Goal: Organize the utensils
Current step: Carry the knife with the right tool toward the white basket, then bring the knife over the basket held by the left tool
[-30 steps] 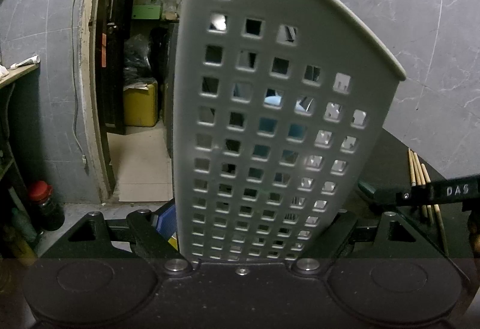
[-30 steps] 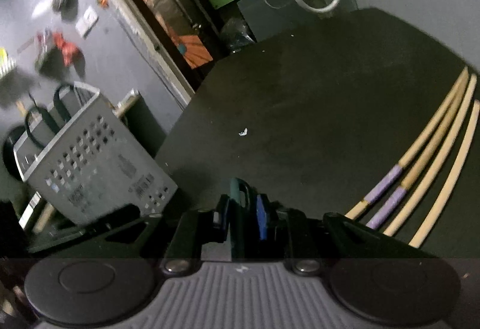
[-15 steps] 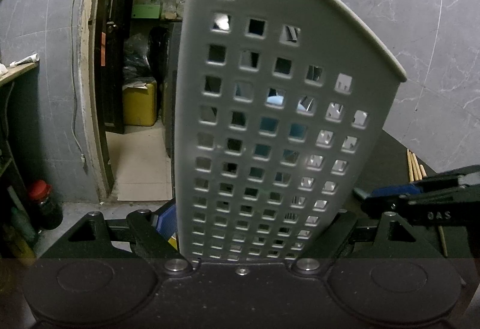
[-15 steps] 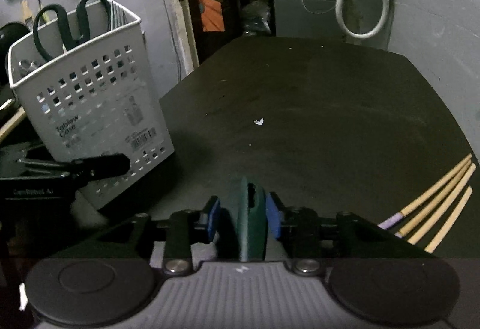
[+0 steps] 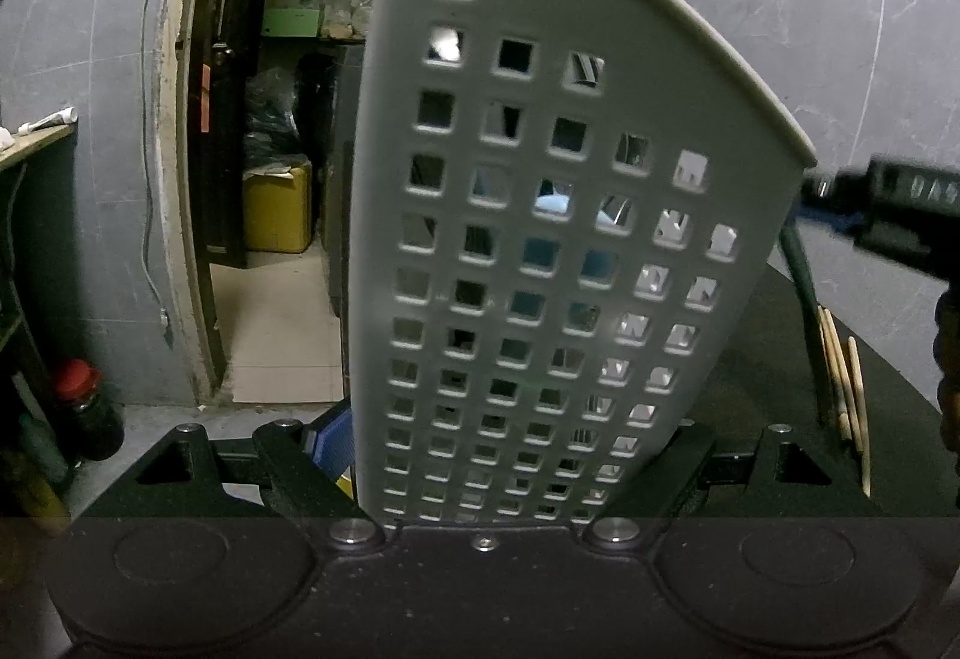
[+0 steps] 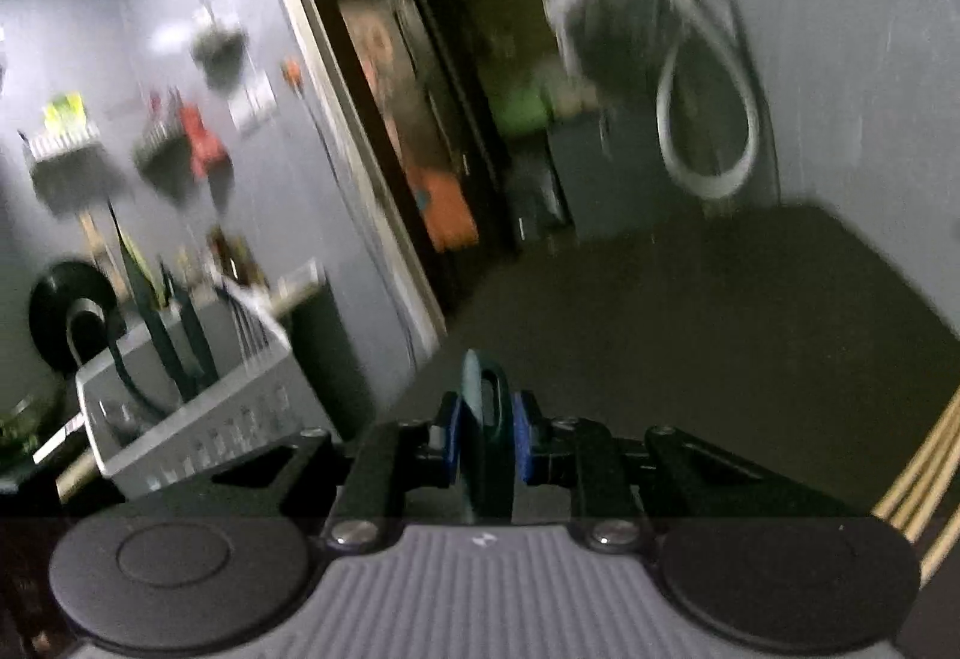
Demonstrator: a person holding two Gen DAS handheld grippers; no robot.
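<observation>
Matt perforated plastic basket

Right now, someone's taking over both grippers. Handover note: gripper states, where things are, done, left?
Left gripper: shut on the white perforated basket, holding it upright at the table edge.
Right gripper: shut on a dark green utensil handle, raised above the table beside the basket.
Done: scissors already stand in the basket.
Left: drop the green utensil in, then the wooden chopsticks lying on the table to the right.
</observation>
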